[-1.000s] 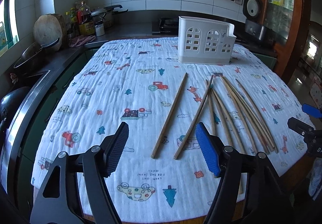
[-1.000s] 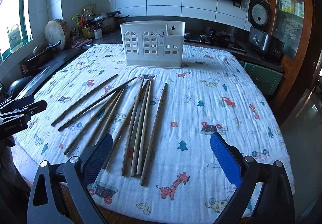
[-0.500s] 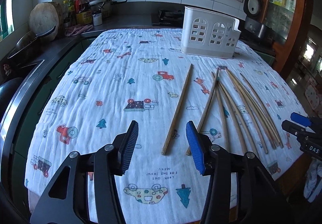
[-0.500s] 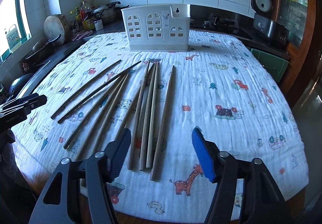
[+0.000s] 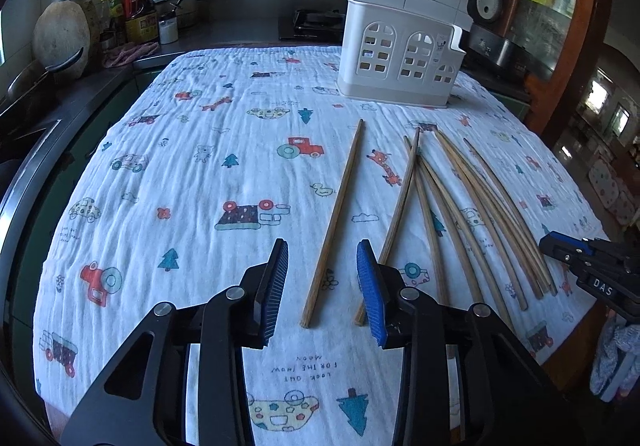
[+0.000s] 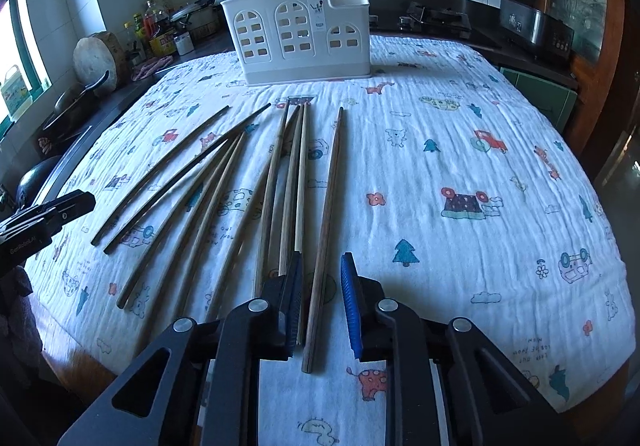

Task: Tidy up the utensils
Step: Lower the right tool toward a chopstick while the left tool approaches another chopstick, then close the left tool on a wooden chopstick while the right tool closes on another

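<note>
ahead of the left gripper (image 5: 322, 278), bare patterned cloth (image 5: 180, 165) runs unobstructed to its left and forward; one chopstick (image 5: 334, 217) lies in the gap of its closing jaws, untouched, and a fan of chopsticks (image 5: 472, 213) crowds the cloth to its right. the right gripper (image 6: 320, 294), jaws closing about the rightmost chopstick (image 6: 326, 213), has open cloth to its right and packed sticks at its left. the white utensil holder (image 6: 300, 33) stands upright well ahead, blocking the far edge.
</note>
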{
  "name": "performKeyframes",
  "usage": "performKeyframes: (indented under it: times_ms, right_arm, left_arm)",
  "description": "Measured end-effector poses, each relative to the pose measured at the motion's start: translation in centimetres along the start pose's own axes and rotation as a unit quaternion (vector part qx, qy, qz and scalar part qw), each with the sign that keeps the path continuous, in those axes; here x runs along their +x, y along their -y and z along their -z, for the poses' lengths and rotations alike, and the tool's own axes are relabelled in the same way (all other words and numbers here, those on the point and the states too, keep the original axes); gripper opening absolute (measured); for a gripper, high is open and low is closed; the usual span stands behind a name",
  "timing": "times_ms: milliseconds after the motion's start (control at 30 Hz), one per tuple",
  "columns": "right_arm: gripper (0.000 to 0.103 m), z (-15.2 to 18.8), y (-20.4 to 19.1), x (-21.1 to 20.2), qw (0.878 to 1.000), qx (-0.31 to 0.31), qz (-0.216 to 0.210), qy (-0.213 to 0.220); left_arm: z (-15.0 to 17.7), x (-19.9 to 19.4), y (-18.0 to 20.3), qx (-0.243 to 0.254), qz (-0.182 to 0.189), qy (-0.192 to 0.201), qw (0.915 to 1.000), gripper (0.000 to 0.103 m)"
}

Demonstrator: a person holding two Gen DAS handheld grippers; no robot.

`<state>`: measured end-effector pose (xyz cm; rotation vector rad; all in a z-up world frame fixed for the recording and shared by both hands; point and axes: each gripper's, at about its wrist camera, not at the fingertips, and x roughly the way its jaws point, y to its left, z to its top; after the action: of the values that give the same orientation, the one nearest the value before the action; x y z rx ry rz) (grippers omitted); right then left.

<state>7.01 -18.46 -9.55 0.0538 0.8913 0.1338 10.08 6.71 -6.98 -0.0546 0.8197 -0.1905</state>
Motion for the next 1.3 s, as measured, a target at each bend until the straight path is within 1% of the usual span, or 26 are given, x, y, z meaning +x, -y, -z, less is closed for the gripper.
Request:
performKeyframes:
  times_ms: [133,300,467,900,1067,1100,1133,1200,1300]
  right_arm:
    - [0.014,0.0,-0.3,0.8,1.000,-0.006,0.001,-0.009]
    - [0.007,-0.3,-0.7,1.1,1.000,-0.019,0.013,-0.010]
    - [0.007,0.0,-0.7,1.3,0.999,-0.028,0.019,-0.012]
    - [0.009,0.4,-0.7,1.4,0.999,-0.036,0.018,-0.018]
    - [0.009,0.5,-0.7,1.3,0.999,-0.034,0.014,-0.017]
    - [0.009,0.5,-0.6,1.3,0.999,-0.035,0.014,-0.017]
    - [0.009,0.5,-0.6,1.3,0.999,-0.035,0.014,-0.016]
    - [0.009,0.5,-0.6,1.3,0.999,-0.037,0.013,-0.015]
    - [0.009,0.5,-0.6,1.3,0.999,-0.034,0.010,-0.014]
  left_arm:
    - [-0.4,0.6,0.0,0.002,0.005,-0.003,1.0000,0.036]
    - [-0.6,1.4,-0.2,-0.001,0.012,-0.012,0.9998,0.036]
    - [-0.8,2.2,-0.4,-0.004,0.016,-0.023,0.9996,0.036]
    - [-0.9,4.2,-0.7,-0.006,0.005,-0.048,0.9988,0.036]
    - [-0.8,5.0,-0.2,0.003,0.007,-0.055,0.9985,0.036]
    - [-0.8,5.1,0.0,0.005,0.007,-0.055,0.9984,0.035]
    - [-0.9,5.2,0.1,0.007,0.008,-0.056,0.9984,0.030]
    - [-0.9,5.3,0.3,0.011,0.001,-0.056,0.9983,0.025]
    - [-1.0,5.4,0.5,0.015,-0.003,-0.058,0.9982,0.023]
